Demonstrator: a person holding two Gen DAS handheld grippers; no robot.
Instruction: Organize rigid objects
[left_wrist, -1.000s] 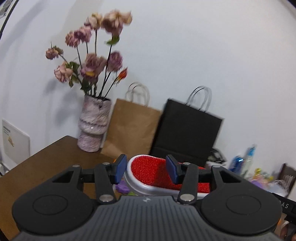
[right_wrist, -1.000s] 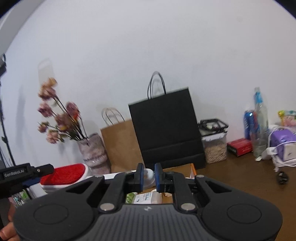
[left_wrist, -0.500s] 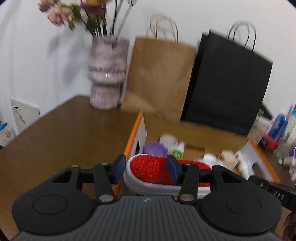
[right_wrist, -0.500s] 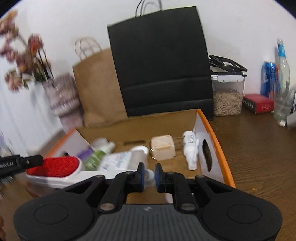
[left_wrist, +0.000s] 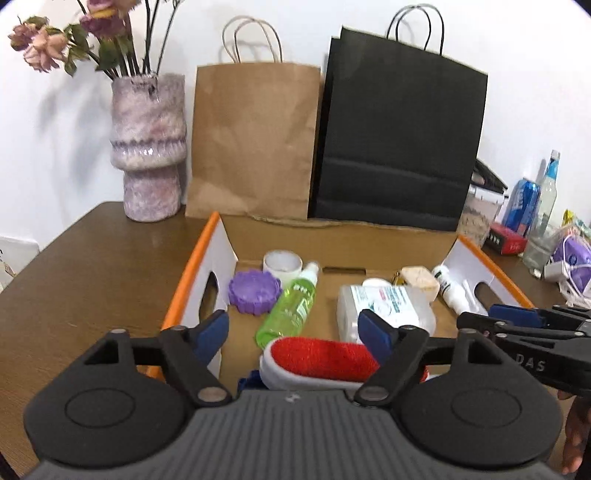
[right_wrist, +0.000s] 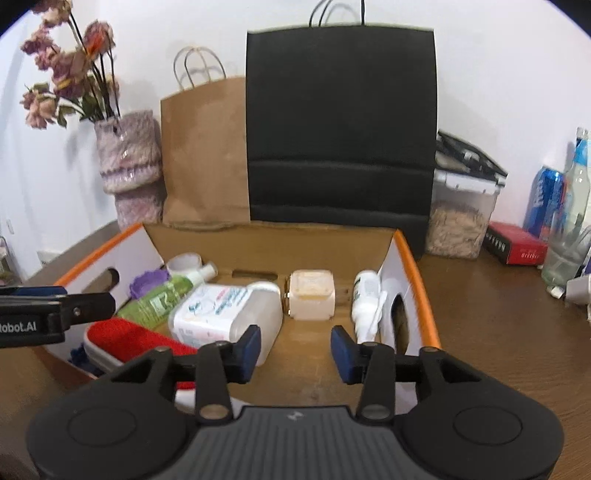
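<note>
On the brown table (left_wrist: 92, 266), your red lint brush (left_wrist: 325, 356) lies at the near edge of the orange-rimmed box (left_wrist: 192, 266), beside the green bottle (left_wrist: 291, 310). Your left gripper (left_wrist: 293, 334) and right gripper (right_wrist: 295, 349) both hang spread, touching nothing.

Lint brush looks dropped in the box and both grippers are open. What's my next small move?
Probably lift both grippers straight up. The left gripper and right gripper are open, and the red lint brush lies inside the box beside the green bottle.
</note>
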